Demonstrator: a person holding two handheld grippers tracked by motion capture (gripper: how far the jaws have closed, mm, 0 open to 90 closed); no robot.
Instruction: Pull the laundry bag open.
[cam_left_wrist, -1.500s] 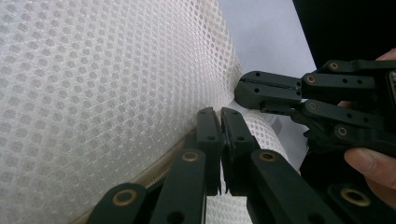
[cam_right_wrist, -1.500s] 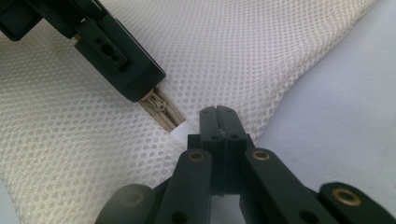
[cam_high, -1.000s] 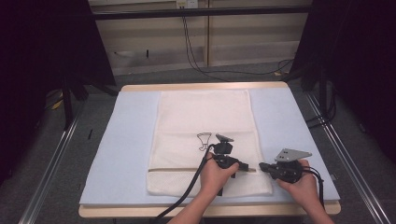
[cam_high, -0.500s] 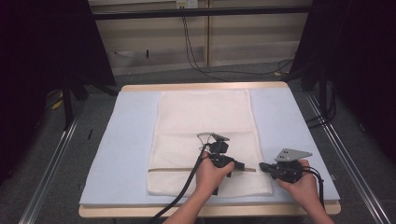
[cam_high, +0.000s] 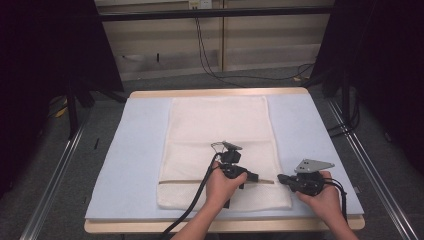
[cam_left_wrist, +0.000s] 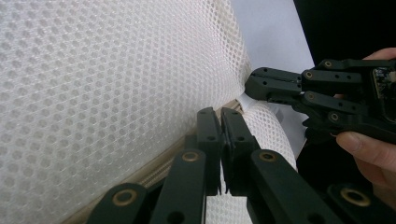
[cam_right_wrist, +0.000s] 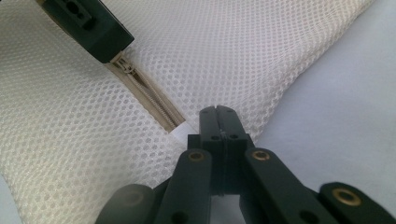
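A white mesh bag (cam_high: 220, 125) lies flat on a pale blue mat (cam_high: 135, 150). A beige zipper (cam_high: 185, 181) runs across the bag near its front edge. My left gripper (cam_high: 255, 176) lies low over the zipper, its jaws shut on the zipper's slider (cam_right_wrist: 122, 61). In the left gripper view its jaws (cam_left_wrist: 221, 116) are pressed together at the zipper line. My right gripper (cam_high: 281, 177) meets the bag's right edge at the zipper's end. Its jaws (cam_right_wrist: 223, 114) are shut on the mesh beside a small white tab (cam_right_wrist: 180, 131).
The mat covers a wooden table (cam_high: 220, 92) whose front edge runs just under my forearms. Metal rails (cam_high: 55, 170) flank the table on both sides. Black cables (cam_high: 205, 45) hang at the back wall. Bare mat lies left and right of the bag.
My left gripper has shifted slightly to the left along the zipper. The right gripper has stayed put.
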